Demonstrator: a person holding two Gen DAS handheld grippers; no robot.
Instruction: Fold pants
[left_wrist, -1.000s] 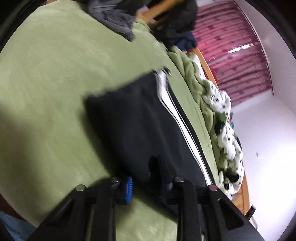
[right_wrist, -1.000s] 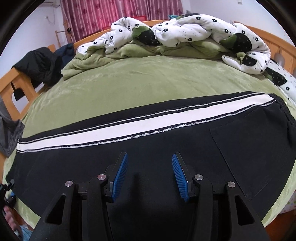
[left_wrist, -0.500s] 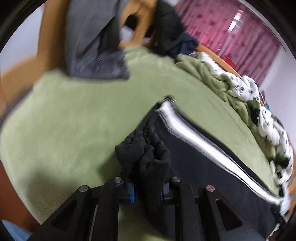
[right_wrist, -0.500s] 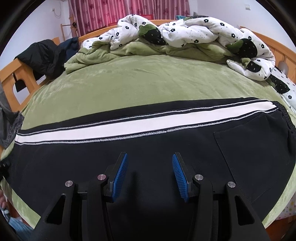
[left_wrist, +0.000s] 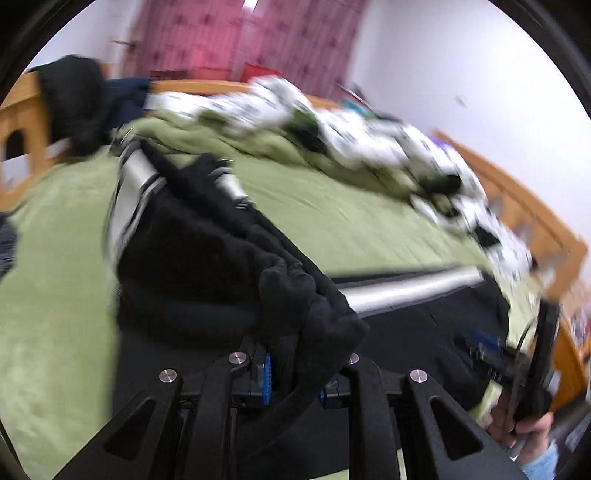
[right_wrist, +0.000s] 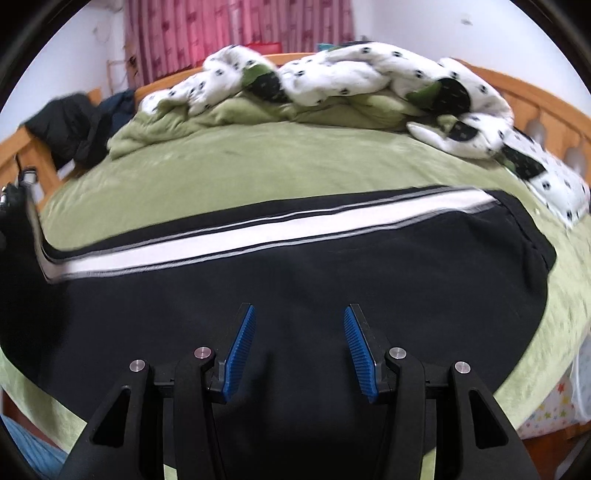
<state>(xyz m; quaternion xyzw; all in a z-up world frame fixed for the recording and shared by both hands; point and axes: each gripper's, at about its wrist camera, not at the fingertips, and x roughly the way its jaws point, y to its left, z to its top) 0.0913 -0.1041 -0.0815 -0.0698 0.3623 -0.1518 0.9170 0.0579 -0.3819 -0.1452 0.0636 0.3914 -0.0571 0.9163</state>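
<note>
Fold is mid-way: black pants with the white side stripe lie lengthwise across the green bed, waist end flat at the right, leg end lifted off the sheet. Left gripper is clenched on a bunched wad of the leg cuff, fingers nearly together with fabric pinched between; it points downward over the pants toward the waist. Right gripper hovers low over the mid-section, fingers apart, grasping nothing, angled down at the cloth. Left to do, I'd judge: lay cuff onto waist, flatten, probably one more fold. Left view is blurred.
</note>
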